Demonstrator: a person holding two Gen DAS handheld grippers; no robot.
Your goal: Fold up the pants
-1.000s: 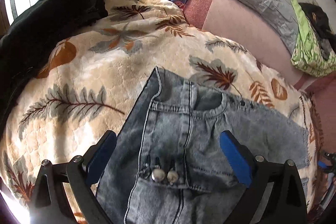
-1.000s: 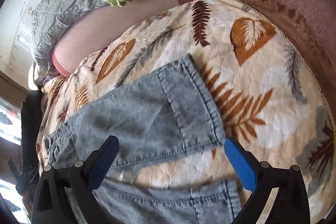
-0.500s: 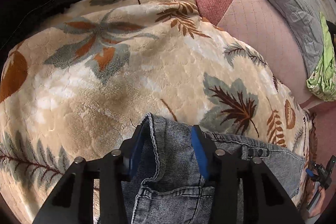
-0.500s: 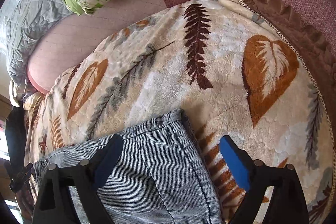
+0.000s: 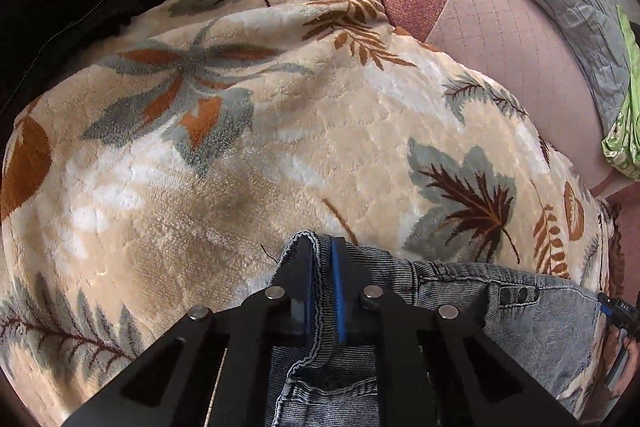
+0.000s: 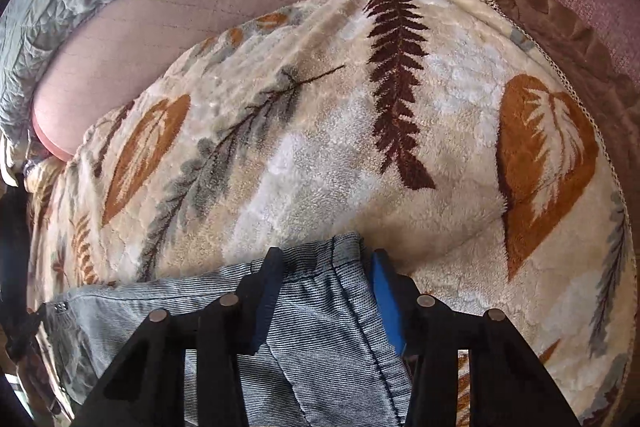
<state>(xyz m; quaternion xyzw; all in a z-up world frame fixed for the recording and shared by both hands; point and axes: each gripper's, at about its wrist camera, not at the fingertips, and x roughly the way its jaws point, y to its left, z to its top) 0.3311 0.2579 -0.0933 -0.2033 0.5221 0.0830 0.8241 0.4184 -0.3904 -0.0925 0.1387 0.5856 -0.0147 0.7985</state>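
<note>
Faded grey-blue denim pants (image 5: 520, 311), striped weave, stitched seams, lying flat on leaf-print blanket; waistband corner (image 5: 316, 247) bunched upright, hem end (image 6: 340, 251) lies toward the other side.

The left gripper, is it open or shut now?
Shut: the left gripper has its jaws pinched on the waistband edge of the jeans, with only denim between.
</note>
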